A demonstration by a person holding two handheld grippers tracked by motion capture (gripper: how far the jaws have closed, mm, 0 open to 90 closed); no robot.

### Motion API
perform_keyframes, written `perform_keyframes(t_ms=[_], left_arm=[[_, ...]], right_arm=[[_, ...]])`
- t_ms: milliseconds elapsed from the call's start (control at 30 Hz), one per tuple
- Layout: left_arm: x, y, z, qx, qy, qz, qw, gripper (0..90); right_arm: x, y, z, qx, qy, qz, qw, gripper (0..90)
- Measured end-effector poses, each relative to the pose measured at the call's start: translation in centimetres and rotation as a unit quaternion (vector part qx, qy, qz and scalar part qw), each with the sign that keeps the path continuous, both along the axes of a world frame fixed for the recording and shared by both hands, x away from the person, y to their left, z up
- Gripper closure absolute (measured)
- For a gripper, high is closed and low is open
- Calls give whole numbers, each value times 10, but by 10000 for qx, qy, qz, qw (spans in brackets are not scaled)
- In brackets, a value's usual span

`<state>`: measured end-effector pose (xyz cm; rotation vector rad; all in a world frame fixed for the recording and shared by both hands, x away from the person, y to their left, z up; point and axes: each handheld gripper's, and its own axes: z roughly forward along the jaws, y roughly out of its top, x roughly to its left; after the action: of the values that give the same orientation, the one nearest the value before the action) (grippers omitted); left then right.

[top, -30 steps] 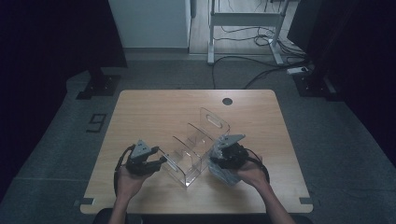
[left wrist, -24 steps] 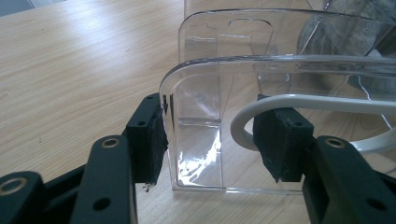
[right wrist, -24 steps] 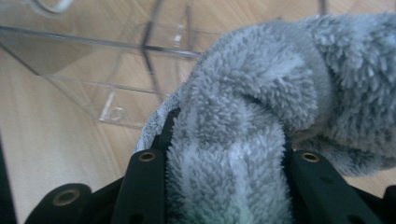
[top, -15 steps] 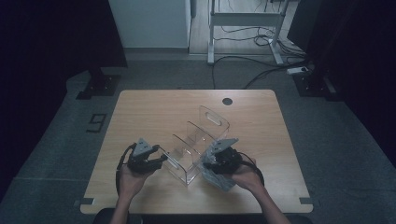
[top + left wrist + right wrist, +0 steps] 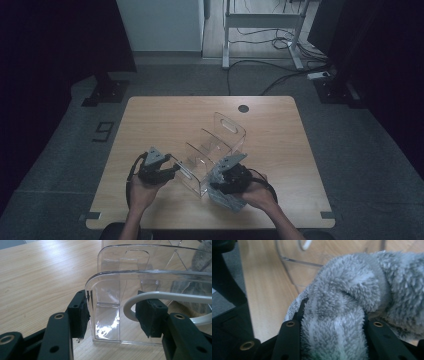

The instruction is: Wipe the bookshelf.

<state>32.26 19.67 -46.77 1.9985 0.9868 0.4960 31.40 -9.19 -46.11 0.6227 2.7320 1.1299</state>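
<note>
A clear plastic organizer point(image 5: 215, 145) with dividers lies slantwise on the wooden table point(image 5: 150, 120). My left gripper point(image 5: 172, 169) holds its near end. In the left gripper view the jaws point(image 5: 116, 315) straddle the strip of end wall point(image 5: 107, 290) between the corner and the handle slot; one pad point(image 5: 81, 312) sits against the outer edge, the other at the slot. My right gripper point(image 5: 220, 180) is shut on a fluffy grey cloth point(image 5: 227, 200) beside the organizer's long side. In the right gripper view the cloth point(image 5: 352, 290) bulges between the jaws point(image 5: 332, 317), with the clear rim point(image 5: 287, 267) behind it.
A black round grommet point(image 5: 243, 108) sits near the table's far edge. The front edge lies just behind both hands. Cables point(image 5: 280, 70) and a metal desk frame point(image 5: 260, 30) are on the floor beyond the table.
My right gripper has slid left and nearer along the organizer's side with the cloth in it. The left gripper and the organizer have stayed put.
</note>
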Motion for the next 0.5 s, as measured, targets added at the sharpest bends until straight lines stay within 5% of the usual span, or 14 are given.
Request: perform_keyframes(t_ms=[500], left_arm=[[1, -2, 1, 35, 35, 52, 10000, 455]], right_arm=[[-15, 19, 0, -17, 116, 415, 9991, 610]])
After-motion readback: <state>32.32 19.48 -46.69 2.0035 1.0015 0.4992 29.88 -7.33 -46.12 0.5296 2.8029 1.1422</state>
